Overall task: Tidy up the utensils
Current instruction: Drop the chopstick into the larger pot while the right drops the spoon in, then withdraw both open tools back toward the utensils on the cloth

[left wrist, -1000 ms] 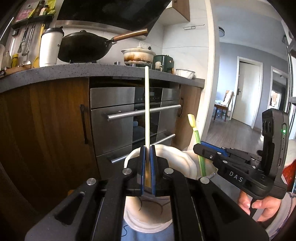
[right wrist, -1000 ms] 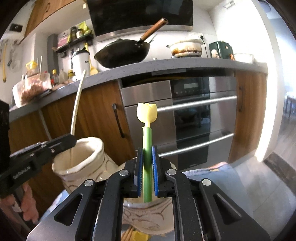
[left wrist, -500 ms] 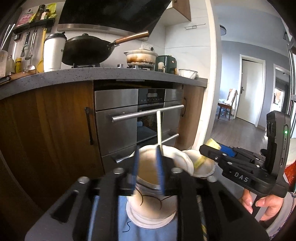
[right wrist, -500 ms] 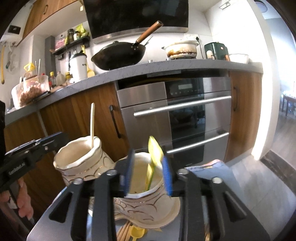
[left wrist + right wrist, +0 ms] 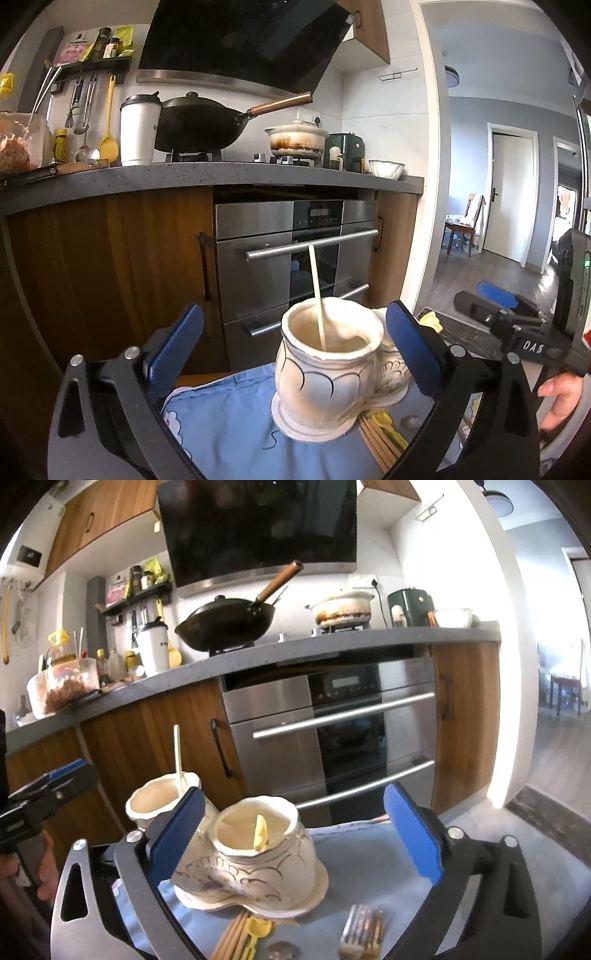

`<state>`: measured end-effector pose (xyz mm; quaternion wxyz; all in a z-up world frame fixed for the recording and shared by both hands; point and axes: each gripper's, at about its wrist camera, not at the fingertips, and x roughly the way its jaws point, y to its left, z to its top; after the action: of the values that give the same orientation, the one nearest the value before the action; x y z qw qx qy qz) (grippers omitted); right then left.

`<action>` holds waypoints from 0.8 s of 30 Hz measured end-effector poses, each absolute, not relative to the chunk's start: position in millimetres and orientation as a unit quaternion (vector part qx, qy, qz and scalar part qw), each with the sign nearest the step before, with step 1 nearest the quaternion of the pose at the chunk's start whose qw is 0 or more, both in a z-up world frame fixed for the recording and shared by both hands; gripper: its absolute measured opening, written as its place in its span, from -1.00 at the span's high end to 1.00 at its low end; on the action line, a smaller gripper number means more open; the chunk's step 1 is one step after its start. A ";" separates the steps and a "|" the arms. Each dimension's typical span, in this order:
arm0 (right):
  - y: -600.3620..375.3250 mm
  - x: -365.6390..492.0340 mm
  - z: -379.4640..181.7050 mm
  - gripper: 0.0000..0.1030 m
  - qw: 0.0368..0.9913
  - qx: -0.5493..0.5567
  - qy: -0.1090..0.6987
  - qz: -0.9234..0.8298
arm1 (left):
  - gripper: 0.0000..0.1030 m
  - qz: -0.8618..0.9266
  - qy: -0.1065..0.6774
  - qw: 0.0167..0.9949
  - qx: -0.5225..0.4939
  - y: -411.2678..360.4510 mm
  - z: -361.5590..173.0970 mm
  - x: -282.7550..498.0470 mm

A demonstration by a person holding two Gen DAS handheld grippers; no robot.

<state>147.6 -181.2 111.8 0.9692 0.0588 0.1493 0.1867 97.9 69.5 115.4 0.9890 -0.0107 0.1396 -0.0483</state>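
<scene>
- Left gripper (image 5: 293,341): jaws spread wide and empty, one blue pad on either side of the left-hand cream holder (image 5: 327,373), touching neither it nor its contents.
- Cream chopstick (image 5: 317,295): stands in that holder, leaning against the inner wall, top end well above the rim.
- Right gripper (image 5: 293,829): jaws likewise parted and empty, bracketing the second cream holder (image 5: 255,856), which sits just beside the first, toward the far edge of the blue cloth (image 5: 369,853).
- Yellow-tipped utensil (image 5: 260,832): sunk in the second holder; only its yellow end shows at the rim.
- Loose items near the front edge of the cloth: a bundle of wooden chopsticks (image 5: 231,938), a small yellow-handled piece (image 5: 258,932) partly under the holder's base, a fork (image 5: 360,936) toward the front right, and a small metal piece (image 5: 282,949) too blurred to name.
- Judged step: both deposits look complete, so the work is probably clearing the holders and fetching the next loose piece.
- Doing it well: lift each gripper straight up and back before swinging aside, so no pad knocks the tall chopstick or tips a holder.
- Next pickup: approach low, close across a handle mid-length, and take one item at a time; the chopsticks lie tight against the base and may drag it.
</scene>
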 end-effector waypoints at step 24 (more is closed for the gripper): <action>-240.4 109.0 71.7 -0.90 0.963 -0.001 0.245 0.114 | -0.90 -0.073 0.218 0.973 0.023 40.2 66.7 67.4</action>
<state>109.0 -240.4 71.7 0.9627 -0.0012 0.2454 0.1140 67.4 40.2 66.7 0.9730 0.0234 0.2178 -0.0726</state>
